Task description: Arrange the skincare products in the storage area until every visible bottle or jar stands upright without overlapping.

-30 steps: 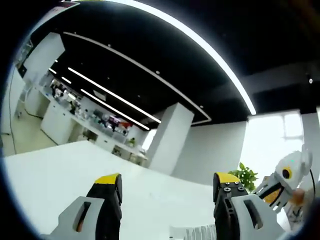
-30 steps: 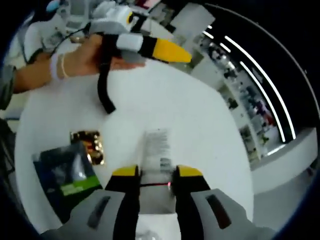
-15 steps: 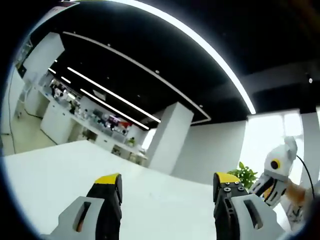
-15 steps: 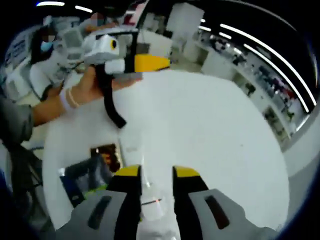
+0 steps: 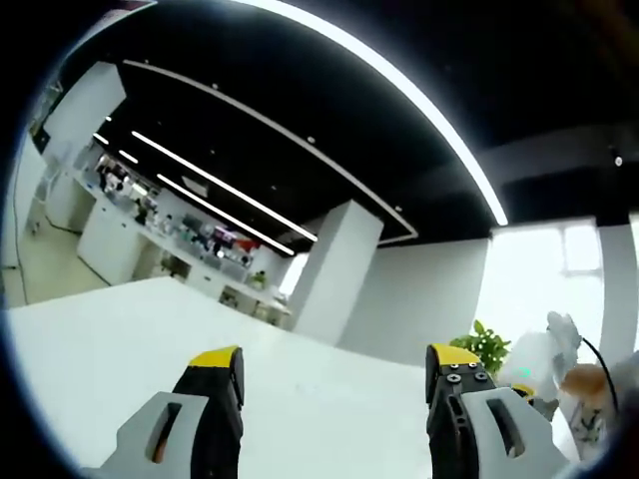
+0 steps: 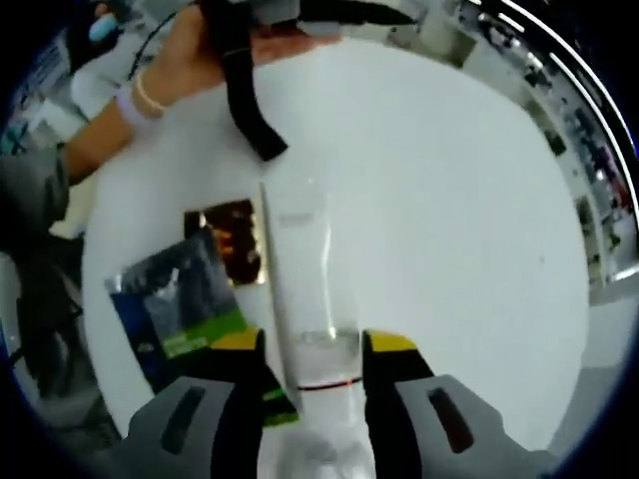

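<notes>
Over white desk (image 6: pixel 449 200), my right claw (image 6: pixel 316 351) grips white tube (image 6: pixel 300 289), lifted beside dark packet (image 6: pixel 175 309) and gold sachet (image 6: pixel 235 239). Left claw (image 5: pixel 329 384) open, idle. Next, I judge: stand tube upright on bare desk.

White tube (image 6: pixel 300 289), dark green-striped packet (image 6: pixel 180 314), gold sachet (image 6: pixel 232 239), white table (image 6: pixel 439 200).

Round white table (image 6: pixel 449 200); dark packet with green label (image 6: pixel 180 319) lying flat, touching shiny gold-brown sachet (image 6: pixel 228 239); green potted plant (image 5: pixel 486 346) beyond.
</notes>
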{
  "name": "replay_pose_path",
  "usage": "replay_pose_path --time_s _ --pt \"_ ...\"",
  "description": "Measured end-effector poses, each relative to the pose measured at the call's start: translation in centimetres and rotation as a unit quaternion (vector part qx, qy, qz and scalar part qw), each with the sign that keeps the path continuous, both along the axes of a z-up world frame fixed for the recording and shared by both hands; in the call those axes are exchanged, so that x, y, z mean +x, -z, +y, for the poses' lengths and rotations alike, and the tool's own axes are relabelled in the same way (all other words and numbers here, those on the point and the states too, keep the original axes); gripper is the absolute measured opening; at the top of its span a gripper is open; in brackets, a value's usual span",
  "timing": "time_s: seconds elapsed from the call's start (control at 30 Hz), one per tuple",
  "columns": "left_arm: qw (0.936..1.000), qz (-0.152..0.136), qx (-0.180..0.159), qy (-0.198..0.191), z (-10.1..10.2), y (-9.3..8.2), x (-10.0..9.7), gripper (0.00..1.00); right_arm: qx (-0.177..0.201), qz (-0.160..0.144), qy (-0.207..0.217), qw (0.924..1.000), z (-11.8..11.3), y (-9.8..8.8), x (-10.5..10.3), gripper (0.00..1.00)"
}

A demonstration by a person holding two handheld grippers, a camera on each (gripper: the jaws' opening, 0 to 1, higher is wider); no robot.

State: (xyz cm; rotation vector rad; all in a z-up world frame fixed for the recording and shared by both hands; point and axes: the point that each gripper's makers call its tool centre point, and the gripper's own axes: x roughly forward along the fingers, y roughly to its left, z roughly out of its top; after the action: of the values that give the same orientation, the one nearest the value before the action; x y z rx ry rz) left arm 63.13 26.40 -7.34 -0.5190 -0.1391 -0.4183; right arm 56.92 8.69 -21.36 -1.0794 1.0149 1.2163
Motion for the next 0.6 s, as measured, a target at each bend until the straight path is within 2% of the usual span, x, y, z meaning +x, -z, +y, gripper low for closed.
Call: replay_pose_path --time_s 0.1,0.13,0.2,0.3,0.37,0.4,0.47,0.53,0.6 --pt "1.0 0.001 0.0 -0.002 0.1 0.0 0.0 0.76 -0.048 -0.006 -0.021 0.9986 -0.4 0.8 0.3 0.33" --pt "1.0 0.0 0.0 -0.002 0.1 0.0 -0.1 0.76 -0.055 0.015 -0.02 0.9982 -0.4 0.8 -0.1 0.32" --pt "1.0 0.0 -0.002 -0.002 0.2 0.0 -0.1 0.76 -0.075 0.022 -0.039 0.9962 -0.1 0.8 0.2 0.32" --pt "1.0 0.0 -0.004 -0.003 0.2 0.0 -0.2 0.76 -0.089 0.038 -0.047 0.9942 0.4 1.0 -0.7 0.33" --pt "1.0 0.001 -0.004 -0.004 0.3 0.0 -0.2 0.76 -0.096 0.038 -0.04 0.9939 0.4 1.1 -0.7 0.33" --pt "1.0 0.002 -0.004 -0.004 0.2 0.1 -0.2 0.76 -0.113 0.038 -0.056 0.9913 0.1 1.0 -0.7 0.34" --pt "1.0 0.003 -0.005 -0.004 0.2 0.1 -0.2 0.76 -0.121 0.028 -0.079 0.9892 0.0 1.2 -1.2 0.36" --pt "1.0 0.004 -0.005 -0.003 0.2 0.2 -0.2 0.76 -0.135 0.033 -0.102 0.9851 -0.2 1.2 -1.0 0.37" --pt "1.0 0.005 -0.004 -0.003 0.1 0.3 -0.2 0.76 -0.169 0.032 -0.072 0.9824 -0.4 1.2 -1.0 0.34"
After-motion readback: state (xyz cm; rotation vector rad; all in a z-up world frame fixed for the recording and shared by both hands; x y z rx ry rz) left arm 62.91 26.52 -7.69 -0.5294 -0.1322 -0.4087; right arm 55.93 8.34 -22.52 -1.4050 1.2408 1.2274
